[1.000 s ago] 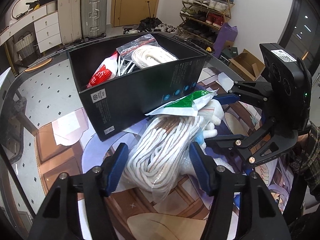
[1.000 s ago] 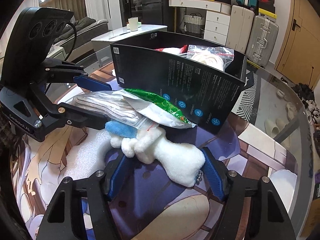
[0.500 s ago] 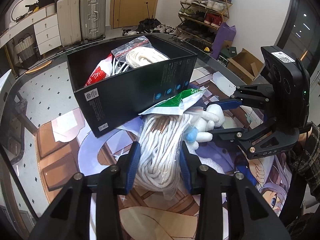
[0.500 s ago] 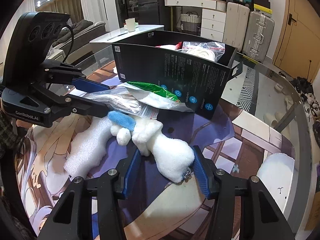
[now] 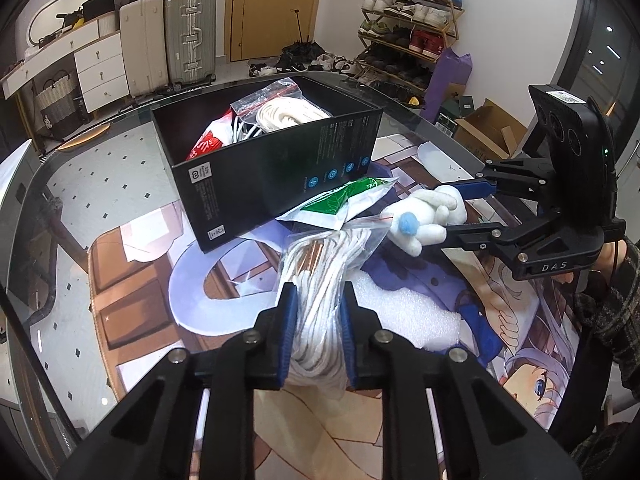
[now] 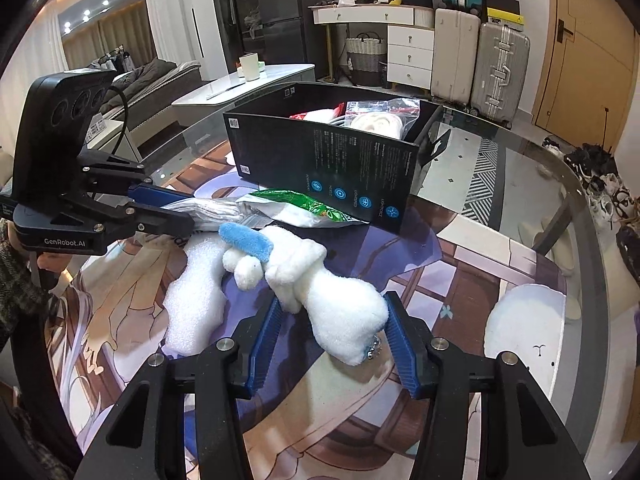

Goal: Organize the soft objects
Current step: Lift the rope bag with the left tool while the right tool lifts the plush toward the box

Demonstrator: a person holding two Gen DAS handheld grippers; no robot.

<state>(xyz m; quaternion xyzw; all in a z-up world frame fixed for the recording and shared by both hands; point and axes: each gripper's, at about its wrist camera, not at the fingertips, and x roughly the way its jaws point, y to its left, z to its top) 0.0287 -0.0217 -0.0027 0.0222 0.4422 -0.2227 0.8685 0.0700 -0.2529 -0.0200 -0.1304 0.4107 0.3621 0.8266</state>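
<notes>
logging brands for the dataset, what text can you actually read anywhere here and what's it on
"GenRobot.AI" on the body of the left tool.
"DAS" on the body of the right tool.
Rows of white print, round blue icons and stickers on the black box: too small to read.
White marks on the red bag in the box: unreadable.
Print on the green-and-white packet: blurred.
Label on top of the right tool: too small.

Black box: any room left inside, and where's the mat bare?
Black box: left end bare beside the red-white packet and bagged rope coil. Mat bare left of the left gripper. Crowded in front of the box: green packet, plush toy, foam.
</notes>
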